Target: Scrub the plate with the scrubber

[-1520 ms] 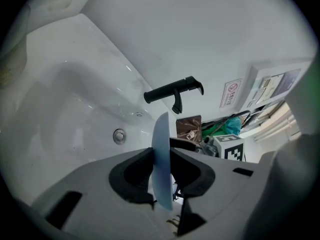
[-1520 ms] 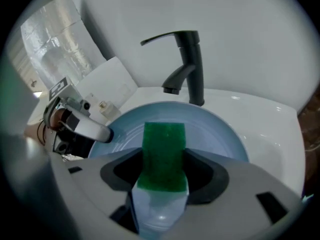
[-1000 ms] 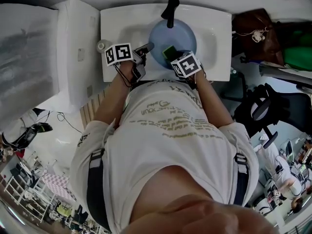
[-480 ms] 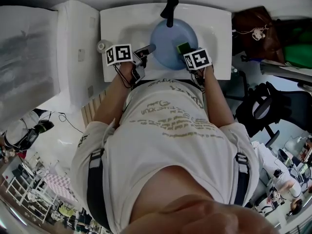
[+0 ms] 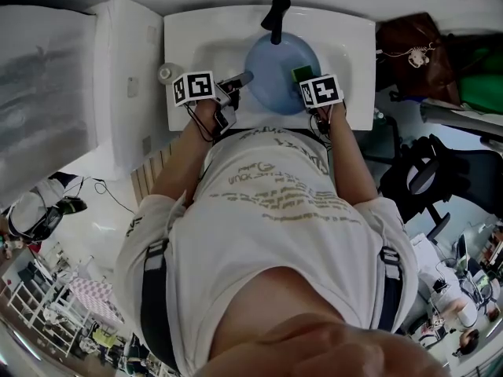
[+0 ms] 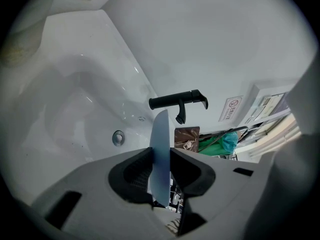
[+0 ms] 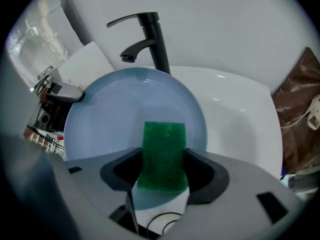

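White sink (image 5: 350, 49) with a black faucet (image 5: 275, 10) sits at upper centre in the head view. Since a second ago the right gripper (image 7: 162, 171), its jaws clamped on the green scrubber (image 7: 164, 144), has slid toward the right edge of the blue plate (image 5: 271, 69), which is over the basin. The left gripper (image 6: 161, 171) has the plate's left rim between its jaws, which are easing open. The print on the wall sign (image 6: 231, 109) is unreadable.

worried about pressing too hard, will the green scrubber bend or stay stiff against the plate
Probably bends: the scrubber looks like a fibrous pad, sticking out past the right hand-held gripper. Its rough face likely drags rather than slips on the smooth plate.
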A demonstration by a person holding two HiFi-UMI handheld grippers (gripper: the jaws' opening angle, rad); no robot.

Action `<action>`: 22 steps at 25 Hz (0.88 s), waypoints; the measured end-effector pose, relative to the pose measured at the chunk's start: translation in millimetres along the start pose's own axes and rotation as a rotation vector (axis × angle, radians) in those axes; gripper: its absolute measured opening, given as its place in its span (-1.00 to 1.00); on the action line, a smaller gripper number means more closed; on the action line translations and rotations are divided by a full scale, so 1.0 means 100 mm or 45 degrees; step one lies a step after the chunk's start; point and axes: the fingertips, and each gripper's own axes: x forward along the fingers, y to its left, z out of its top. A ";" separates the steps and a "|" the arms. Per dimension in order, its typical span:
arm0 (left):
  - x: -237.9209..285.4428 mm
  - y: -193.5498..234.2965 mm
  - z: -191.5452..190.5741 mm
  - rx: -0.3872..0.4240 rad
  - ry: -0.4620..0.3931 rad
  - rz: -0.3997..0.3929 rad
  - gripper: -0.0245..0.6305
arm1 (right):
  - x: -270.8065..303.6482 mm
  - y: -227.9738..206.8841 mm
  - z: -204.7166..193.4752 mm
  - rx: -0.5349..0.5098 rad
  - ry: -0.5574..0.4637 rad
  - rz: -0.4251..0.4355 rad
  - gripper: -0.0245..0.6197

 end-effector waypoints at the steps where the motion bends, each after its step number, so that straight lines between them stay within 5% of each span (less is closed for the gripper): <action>1: 0.00 0.01 0.01 0.000 -0.003 0.006 -0.59 | 0.01 0.05 -0.03 0.000 0.012 0.019 -0.13; 17: 0.01 0.03 0.03 -0.004 -0.024 0.025 -0.59 | -0.07 1.07 0.20 -0.285 -0.035 0.342 -0.13; 22: 0.00 0.04 0.02 -0.003 -0.016 0.015 -0.59 | -0.13 1.40 0.18 -0.510 -0.022 0.480 -0.13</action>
